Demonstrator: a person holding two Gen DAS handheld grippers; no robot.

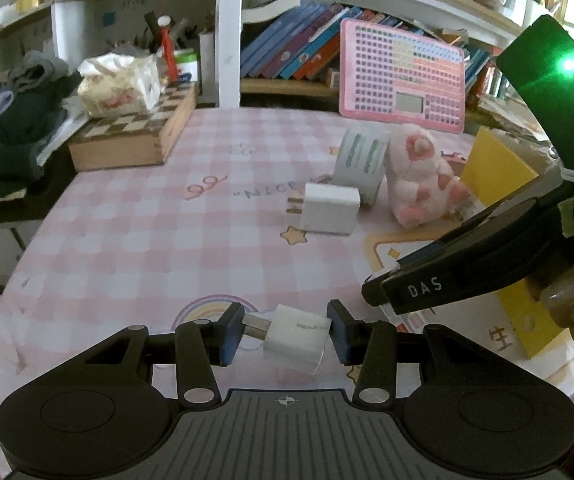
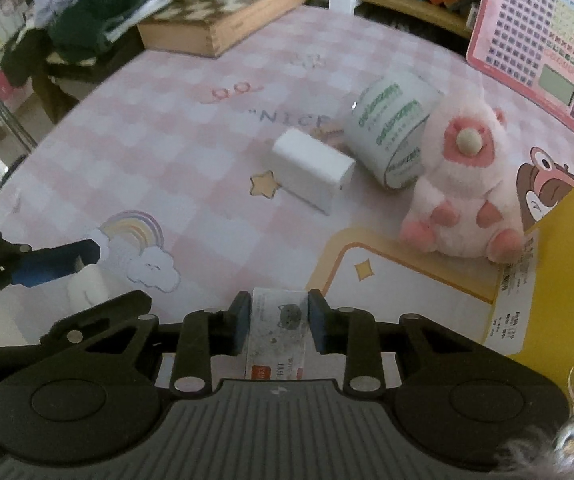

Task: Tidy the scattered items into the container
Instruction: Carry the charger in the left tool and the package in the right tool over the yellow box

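Charger (image 1: 299,336) gripped: left claw (image 1: 285,334) | right claw (image 2: 279,320) clamps packet (image 2: 277,332) (right view only)

Your charger block (image 2: 313,170) sits left-front of the tape roll (image 2: 397,132) | plush toy (image 2: 465,196) right of it | yellow box (image 2: 567,264) far right.

Left wrist view: camera sits behind its own gripper (image 1: 285,334), low over the checked tablecloth (image 1: 135,240), facing across toward the bookshelf (image 1: 295,40). Right wrist view: camera sits behind its gripper (image 2: 279,322), pitched more steeply down at the cloth, closer to the items. Shared ground: white charger (image 1: 329,208), tape roll (image 1: 361,162), plush toy (image 1: 419,176), yellow box (image 1: 495,168) and pink board (image 1: 403,76) (each view also catches the other gripper at its edge).
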